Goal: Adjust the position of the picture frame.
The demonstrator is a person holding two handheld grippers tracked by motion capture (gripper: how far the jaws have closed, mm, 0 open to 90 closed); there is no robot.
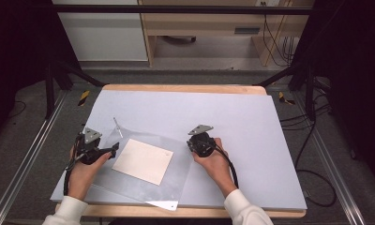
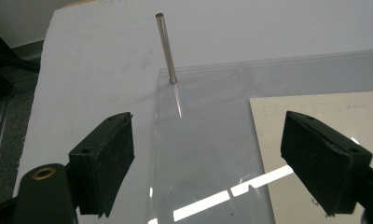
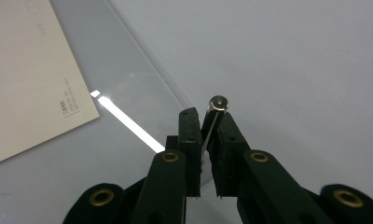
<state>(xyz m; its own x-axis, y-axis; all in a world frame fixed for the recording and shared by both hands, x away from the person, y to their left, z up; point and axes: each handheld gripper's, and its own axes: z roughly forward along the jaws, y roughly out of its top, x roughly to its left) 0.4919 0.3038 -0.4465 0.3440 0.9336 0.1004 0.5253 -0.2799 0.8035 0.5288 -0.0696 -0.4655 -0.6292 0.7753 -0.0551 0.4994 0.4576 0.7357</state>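
**One pin standing, a second in the jaws**

Grey matting covers the table (image 1: 251, 117). On it lies a clear sheet (image 1: 176, 180) over a cream card (image 1: 142, 161). One metal pin (image 2: 166, 46) already stands at the sheet's corner. The right gripper (image 3: 204, 123) pinches a second pin (image 3: 218, 103) at the opposite edge, seemingly not yet placed. The left gripper (image 2: 208, 149) hovers spread, empty.

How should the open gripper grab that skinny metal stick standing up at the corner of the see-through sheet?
Grip the metal pin around its bare middle, jaws on either side, coming in level from the front as the left gripper already faces it. It stands nearly upright and thin at the corner of the clear sheet, so a sideways pinch probably holds best.
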